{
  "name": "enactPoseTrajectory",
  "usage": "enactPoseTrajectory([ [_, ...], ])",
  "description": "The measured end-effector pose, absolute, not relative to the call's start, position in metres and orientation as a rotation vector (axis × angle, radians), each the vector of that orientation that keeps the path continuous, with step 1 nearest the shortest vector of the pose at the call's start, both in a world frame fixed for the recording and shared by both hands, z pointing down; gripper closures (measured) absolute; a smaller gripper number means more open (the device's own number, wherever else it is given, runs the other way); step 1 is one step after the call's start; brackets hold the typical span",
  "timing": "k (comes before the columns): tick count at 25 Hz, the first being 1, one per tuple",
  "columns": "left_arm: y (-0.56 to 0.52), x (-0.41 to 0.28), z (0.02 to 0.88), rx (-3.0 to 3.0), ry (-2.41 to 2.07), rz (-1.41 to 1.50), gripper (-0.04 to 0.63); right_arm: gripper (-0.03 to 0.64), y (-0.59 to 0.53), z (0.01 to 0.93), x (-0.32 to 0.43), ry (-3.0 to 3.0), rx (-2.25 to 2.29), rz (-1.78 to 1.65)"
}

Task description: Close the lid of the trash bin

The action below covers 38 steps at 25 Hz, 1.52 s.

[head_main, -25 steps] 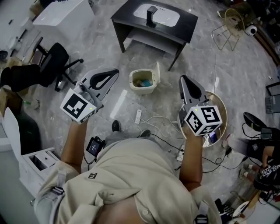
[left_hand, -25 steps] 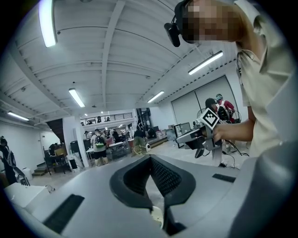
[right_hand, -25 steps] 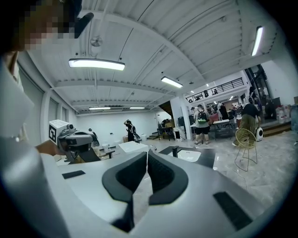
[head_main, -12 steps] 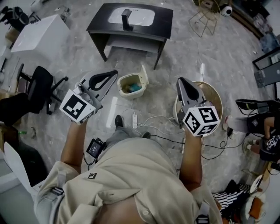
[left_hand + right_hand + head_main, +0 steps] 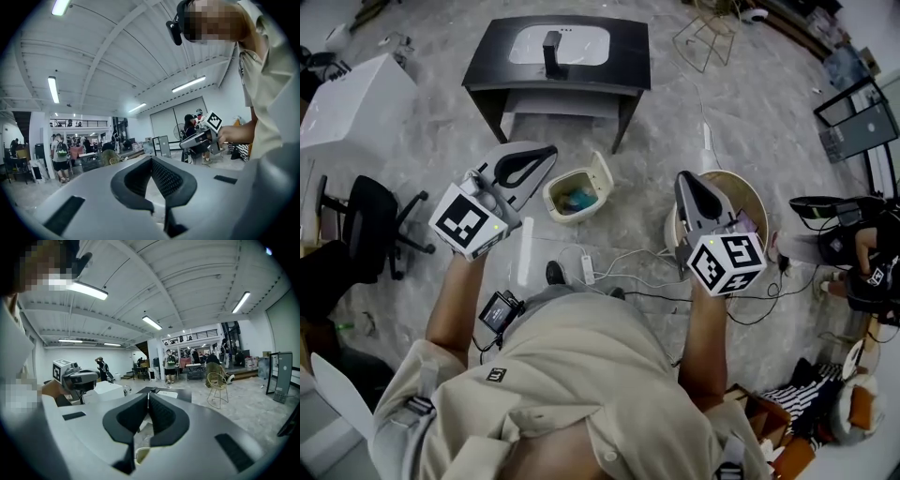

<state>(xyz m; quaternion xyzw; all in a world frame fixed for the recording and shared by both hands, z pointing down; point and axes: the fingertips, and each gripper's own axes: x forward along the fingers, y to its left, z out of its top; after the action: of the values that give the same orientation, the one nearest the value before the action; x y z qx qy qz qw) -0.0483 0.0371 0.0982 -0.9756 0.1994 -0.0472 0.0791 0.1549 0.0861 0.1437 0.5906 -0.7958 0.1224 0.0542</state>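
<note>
The small cream trash bin (image 5: 572, 195) stands on the floor with its lid (image 5: 602, 174) swung up on the right side and rubbish inside. My left gripper (image 5: 550, 150) is shut and empty, held level just left of the bin and well above it. Also shut and empty, my right gripper (image 5: 682, 176) hangs right of the bin, apart from the lid. In the left gripper view the shut left gripper (image 5: 151, 160) faces the room, with the right gripper (image 5: 205, 136) off to its right. In the right gripper view the bin's rim (image 5: 138, 455) shows below the shut right gripper (image 5: 148, 394).
A black table (image 5: 628, 52) stands behind the bin. A round wicker basket (image 5: 757, 199) sits under my right gripper. A power strip (image 5: 587, 268) and cables lie on the floor in front of the bin. An office chair (image 5: 370, 214) and a white box (image 5: 347, 98) stand at the left.
The head view has swung, so the bin and table now sit further left. My left gripper has come closer to the bin's left side. Both grippers stay shut.
</note>
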Motion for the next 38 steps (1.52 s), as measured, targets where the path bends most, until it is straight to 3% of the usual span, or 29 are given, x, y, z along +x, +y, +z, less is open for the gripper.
enactPoseTrajectory([
  [21, -0.040, -0.139, 0.116, -2.969, 0.472, -0.081, 0.580, 0.591, 0.027, 0.152, 0.056, -2.312, 1.861, 0.380],
  [38, -0.108, -0.111, 0.174, -3.001, 0.637, -0.319, 0.580, 0.589, -0.084, 0.204, 0.095, -2.425, 1.653, 0.531],
])
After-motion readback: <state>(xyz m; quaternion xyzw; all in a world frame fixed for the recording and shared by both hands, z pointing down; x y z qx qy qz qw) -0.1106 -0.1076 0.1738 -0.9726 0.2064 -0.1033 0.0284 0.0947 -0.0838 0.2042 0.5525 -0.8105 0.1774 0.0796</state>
